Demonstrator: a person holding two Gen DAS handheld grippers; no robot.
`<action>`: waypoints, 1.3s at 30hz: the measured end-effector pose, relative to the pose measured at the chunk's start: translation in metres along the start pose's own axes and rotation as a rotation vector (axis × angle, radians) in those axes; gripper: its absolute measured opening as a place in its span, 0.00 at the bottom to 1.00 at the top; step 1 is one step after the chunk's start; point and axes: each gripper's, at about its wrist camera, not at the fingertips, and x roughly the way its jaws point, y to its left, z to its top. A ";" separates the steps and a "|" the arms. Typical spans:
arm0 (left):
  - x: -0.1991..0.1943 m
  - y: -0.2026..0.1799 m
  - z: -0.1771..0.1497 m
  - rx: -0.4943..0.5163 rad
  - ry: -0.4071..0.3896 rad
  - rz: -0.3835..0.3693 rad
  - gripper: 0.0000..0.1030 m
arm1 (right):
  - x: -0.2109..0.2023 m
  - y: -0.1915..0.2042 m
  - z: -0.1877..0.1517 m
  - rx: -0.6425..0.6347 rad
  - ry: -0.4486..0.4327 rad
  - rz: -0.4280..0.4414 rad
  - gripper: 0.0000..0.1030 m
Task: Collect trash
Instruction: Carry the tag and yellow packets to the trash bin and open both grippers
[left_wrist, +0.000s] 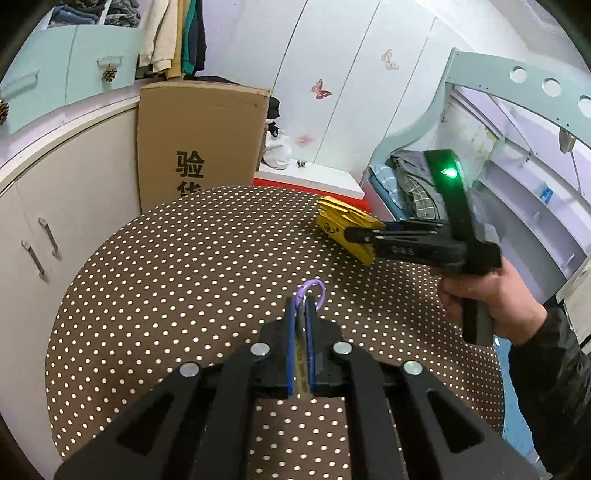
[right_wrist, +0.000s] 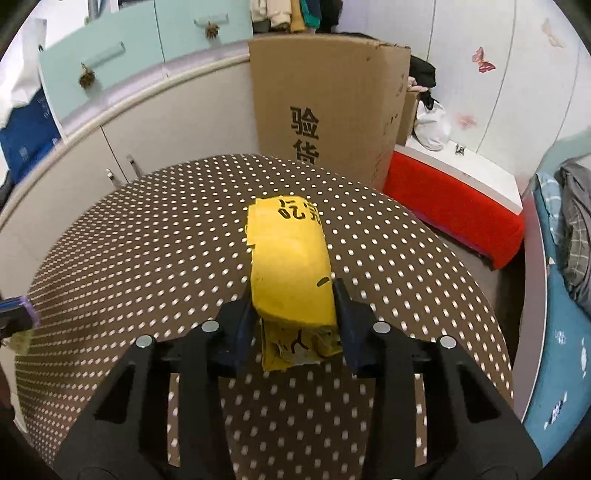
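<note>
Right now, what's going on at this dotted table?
A person is clearing trash with two handheld grippers. The right gripper is closed around a crumpled yellow paper over the polka-dot table. The left gripper is shut on a thin item with a purple ring.

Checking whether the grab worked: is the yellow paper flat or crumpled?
Crumpled. The yellow paper bulges up in a folded hump with bent, torn edges between the right gripper fingers, above the dotted table.
</note>
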 end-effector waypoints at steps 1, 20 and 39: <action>0.002 -0.003 0.002 0.004 -0.001 -0.004 0.05 | -0.008 -0.002 -0.006 0.012 -0.008 0.013 0.38; -0.003 -0.119 0.030 0.158 -0.047 -0.135 0.05 | -0.194 -0.088 -0.103 0.332 -0.295 0.114 0.37; 0.037 -0.275 0.030 0.364 0.011 -0.324 0.05 | -0.245 -0.224 -0.246 0.722 -0.284 -0.097 0.39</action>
